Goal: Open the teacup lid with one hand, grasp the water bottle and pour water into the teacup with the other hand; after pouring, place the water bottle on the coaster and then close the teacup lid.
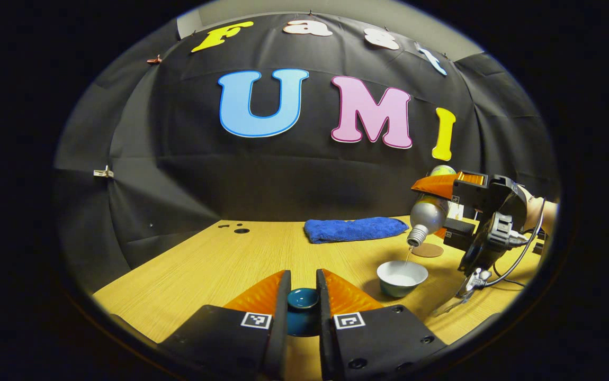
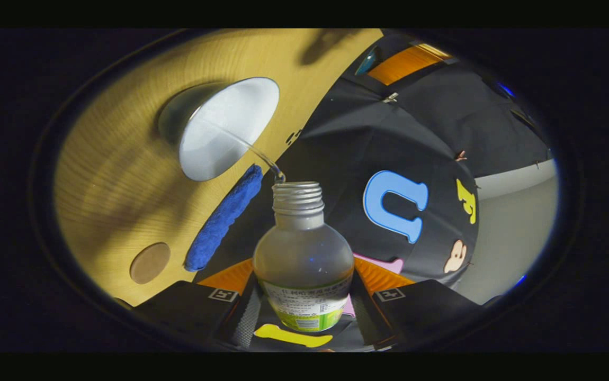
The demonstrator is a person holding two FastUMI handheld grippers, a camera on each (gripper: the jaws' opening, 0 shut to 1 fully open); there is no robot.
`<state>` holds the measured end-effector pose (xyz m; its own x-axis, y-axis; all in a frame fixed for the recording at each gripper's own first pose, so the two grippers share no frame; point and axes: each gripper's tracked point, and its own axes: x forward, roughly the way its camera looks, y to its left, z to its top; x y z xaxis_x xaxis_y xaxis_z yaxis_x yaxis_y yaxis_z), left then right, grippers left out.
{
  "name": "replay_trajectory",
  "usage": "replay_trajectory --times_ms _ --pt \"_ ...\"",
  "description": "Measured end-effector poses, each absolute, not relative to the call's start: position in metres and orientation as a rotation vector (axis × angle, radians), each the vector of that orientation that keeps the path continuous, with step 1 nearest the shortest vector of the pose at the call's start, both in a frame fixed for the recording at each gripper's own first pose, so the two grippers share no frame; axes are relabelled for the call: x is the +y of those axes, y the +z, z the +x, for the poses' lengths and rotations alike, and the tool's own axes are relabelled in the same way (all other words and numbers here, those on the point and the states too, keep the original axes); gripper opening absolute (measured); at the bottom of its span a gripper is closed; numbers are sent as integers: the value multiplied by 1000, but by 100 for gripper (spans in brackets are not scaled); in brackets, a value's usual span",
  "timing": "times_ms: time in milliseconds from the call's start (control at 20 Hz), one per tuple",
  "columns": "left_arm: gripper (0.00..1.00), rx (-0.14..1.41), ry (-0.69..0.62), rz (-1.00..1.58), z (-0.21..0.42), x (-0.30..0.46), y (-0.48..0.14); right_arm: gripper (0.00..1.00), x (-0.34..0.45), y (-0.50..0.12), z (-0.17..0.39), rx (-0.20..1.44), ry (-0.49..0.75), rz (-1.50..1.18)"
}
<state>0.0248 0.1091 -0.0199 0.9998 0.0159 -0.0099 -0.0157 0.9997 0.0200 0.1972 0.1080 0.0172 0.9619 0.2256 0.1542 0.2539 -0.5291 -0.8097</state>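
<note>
Left gripper view, teacup lid (image 1: 303,299) half hidden between claw fingers (image 1: 282,301)

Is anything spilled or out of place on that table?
Nothing stands out. The water bottle tilts on purpose, its thin stream landing inside the teacup; the table around it looks dry. The coaster sits bare nearby.

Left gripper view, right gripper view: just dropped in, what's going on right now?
The right hand-held gripper holds the water bottle tipped over, and a thin stream runs from its open mouth into the uncovered teacup. The left hand-held gripper holds the teacup lid off to the side above the table. The coaster is bare, beside a blue cloth.
</note>
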Motion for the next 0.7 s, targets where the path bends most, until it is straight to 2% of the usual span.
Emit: replay_trajectory --times_ms 700 --pt "29 7 21 27 23 109 -18 78 111 16 198 -360 -29 -2162"
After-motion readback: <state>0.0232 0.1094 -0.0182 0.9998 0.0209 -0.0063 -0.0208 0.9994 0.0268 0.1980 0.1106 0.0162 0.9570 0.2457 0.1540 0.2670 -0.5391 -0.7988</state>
